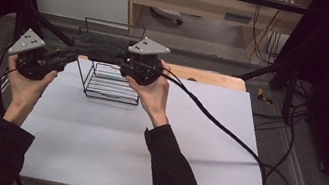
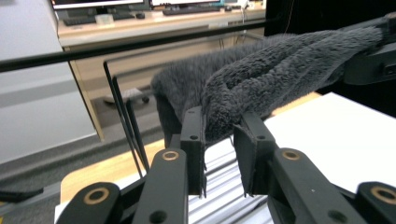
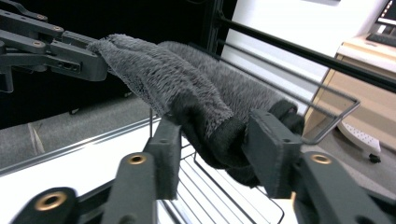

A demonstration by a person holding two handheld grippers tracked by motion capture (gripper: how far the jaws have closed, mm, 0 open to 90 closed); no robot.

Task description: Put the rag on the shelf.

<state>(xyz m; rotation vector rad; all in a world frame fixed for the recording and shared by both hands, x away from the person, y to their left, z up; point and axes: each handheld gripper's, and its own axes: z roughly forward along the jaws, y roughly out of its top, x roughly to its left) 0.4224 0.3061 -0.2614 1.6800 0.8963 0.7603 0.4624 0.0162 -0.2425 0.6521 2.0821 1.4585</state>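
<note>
Nearest us the white tabletop lies bare from its near edge to well past its middle, with our two dark sleeves reaching in over that edge. Farther in, toward the far edge and left of centre, a black wire rack stands on the tabletop. We hold the left hand-held gripper above the tabletop's far left corner and the right hand-held gripper above the rack's right end, and a dark grey plush towel stretches between them, off the tabletop and over the rack's raised back bar. In the left gripper view the jaws stand narrow with a bunched end of the towel pinched between them; in the right gripper view the jaws are also drawn in on the towel, clamping its folded, hemmed edge. We judge the towel light, soft and limp: it sags and bunches wherever it is unsupported, and its pile may slip a little in the pads. The ends are the places to hold it, gripped deep on the thicker hem and kept apart, so that it hangs taut enough to drape over the bar.
</note>
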